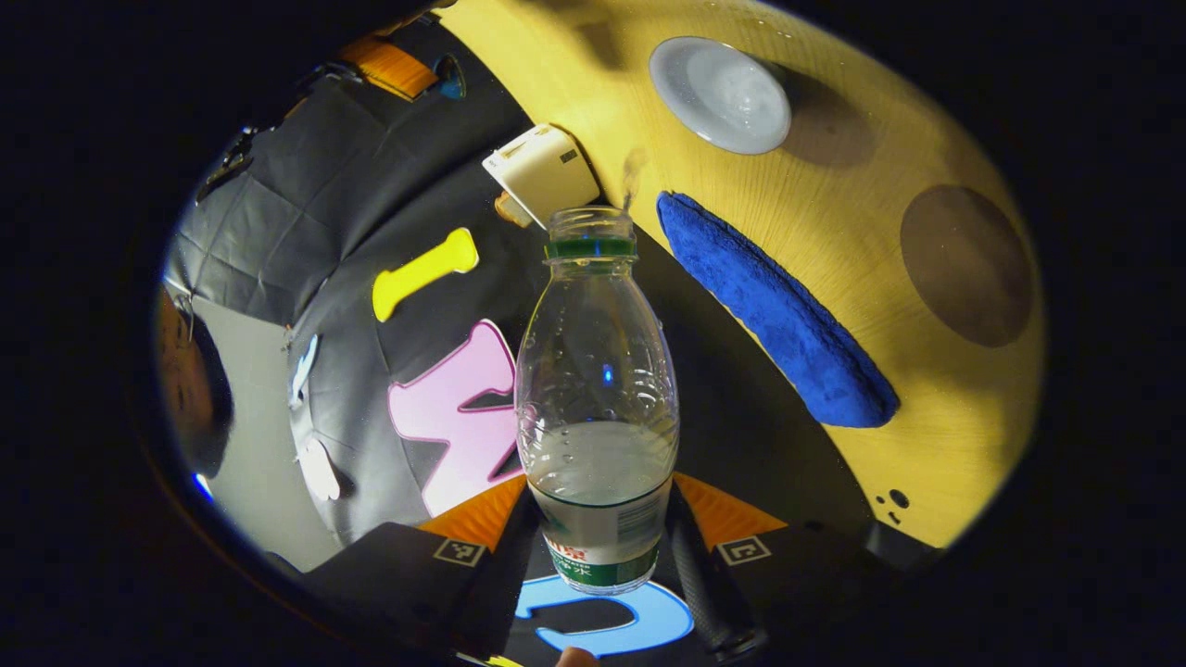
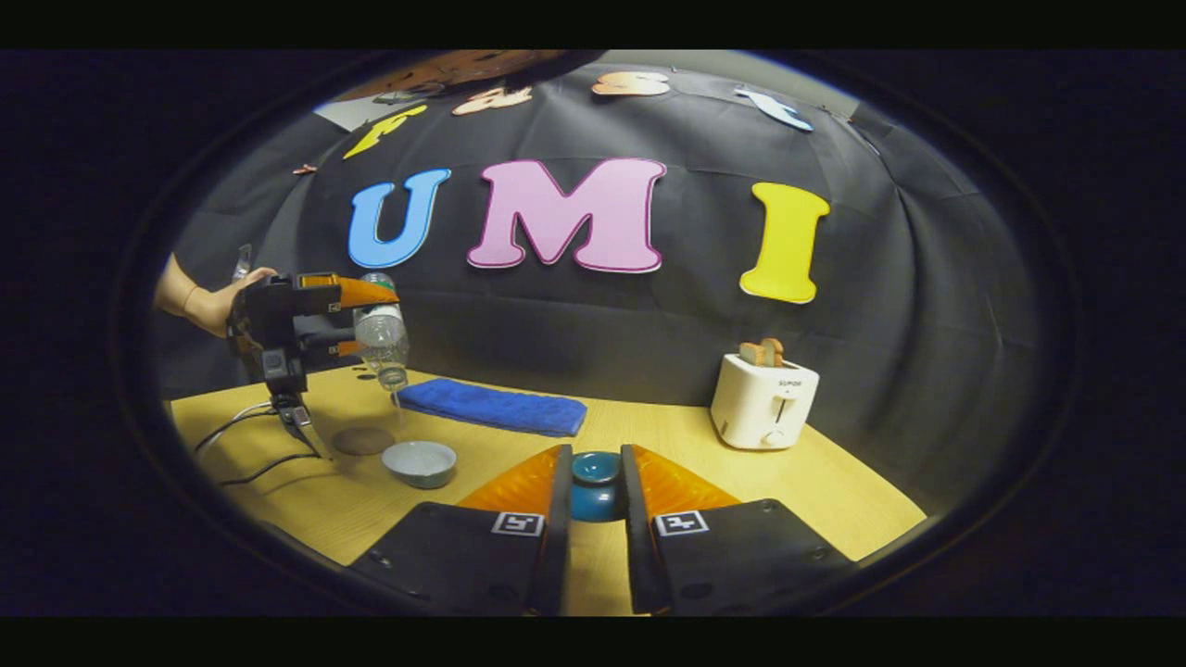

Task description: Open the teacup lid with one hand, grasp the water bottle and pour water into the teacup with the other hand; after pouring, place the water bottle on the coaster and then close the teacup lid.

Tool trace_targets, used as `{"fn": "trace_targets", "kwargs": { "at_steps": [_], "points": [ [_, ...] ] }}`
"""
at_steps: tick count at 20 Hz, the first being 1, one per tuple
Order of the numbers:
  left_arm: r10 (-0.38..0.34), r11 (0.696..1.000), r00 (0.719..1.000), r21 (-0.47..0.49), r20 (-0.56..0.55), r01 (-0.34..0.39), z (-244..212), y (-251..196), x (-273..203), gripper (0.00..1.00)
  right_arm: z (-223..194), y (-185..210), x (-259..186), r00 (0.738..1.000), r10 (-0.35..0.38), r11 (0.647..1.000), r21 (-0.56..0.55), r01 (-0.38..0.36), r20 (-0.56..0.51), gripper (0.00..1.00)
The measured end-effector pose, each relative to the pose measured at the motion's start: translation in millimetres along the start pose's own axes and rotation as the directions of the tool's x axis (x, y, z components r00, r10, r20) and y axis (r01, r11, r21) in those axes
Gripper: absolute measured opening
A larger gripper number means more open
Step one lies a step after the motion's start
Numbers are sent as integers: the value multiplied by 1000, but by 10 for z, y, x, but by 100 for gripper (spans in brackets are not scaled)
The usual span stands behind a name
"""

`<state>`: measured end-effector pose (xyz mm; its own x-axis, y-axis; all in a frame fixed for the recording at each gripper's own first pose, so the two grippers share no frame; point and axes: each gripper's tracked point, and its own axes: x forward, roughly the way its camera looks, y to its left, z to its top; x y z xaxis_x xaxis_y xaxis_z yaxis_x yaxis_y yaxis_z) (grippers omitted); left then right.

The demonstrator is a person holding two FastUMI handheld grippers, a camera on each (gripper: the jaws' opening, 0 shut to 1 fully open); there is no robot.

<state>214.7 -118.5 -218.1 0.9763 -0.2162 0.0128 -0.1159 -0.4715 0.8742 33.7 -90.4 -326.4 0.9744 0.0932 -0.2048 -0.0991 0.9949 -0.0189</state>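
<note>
My left gripper [image 1: 600,519] is shut on the lower body of a clear, uncapped water bottle [image 1: 598,371], about a third full. In the right gripper view that left gripper [image 2: 375,322] holds the bottle [image 2: 383,335] tilted, mouth down, above the open grey teacup [image 2: 420,461]. From above, the teacup [image 1: 718,93] shows as a pale round bowl. A round brown coaster [image 2: 363,440] lies just left of the cup, also seen as the coaster [image 1: 966,264]. My right gripper [image 2: 596,463] is shut on the blue teacup lid [image 2: 596,496], held low over the table.
A folded blue cloth [image 2: 491,406] lies behind the cup on the yellow wooden table [image 2: 815,482]. A white toaster [image 2: 763,398] with toast stands at the right. Black cables [image 2: 250,435] trail over the left table edge. A hand [image 2: 208,301] holds the left gripper.
</note>
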Motion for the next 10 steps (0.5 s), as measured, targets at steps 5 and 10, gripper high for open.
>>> {"fn": "trace_targets", "kwargs": {
  "at_steps": [5,10],
  "points": [
    [-151,907,987,-404,-59,115,-145,-258,-75,75,37,88,52,1000,9,1000,1,-9,-5,24],
    [-270,354,961,-922,60,157,175,-569,-335,75,104,230,158,1000,26,1000,11,-26,0,24]
  ]
}}
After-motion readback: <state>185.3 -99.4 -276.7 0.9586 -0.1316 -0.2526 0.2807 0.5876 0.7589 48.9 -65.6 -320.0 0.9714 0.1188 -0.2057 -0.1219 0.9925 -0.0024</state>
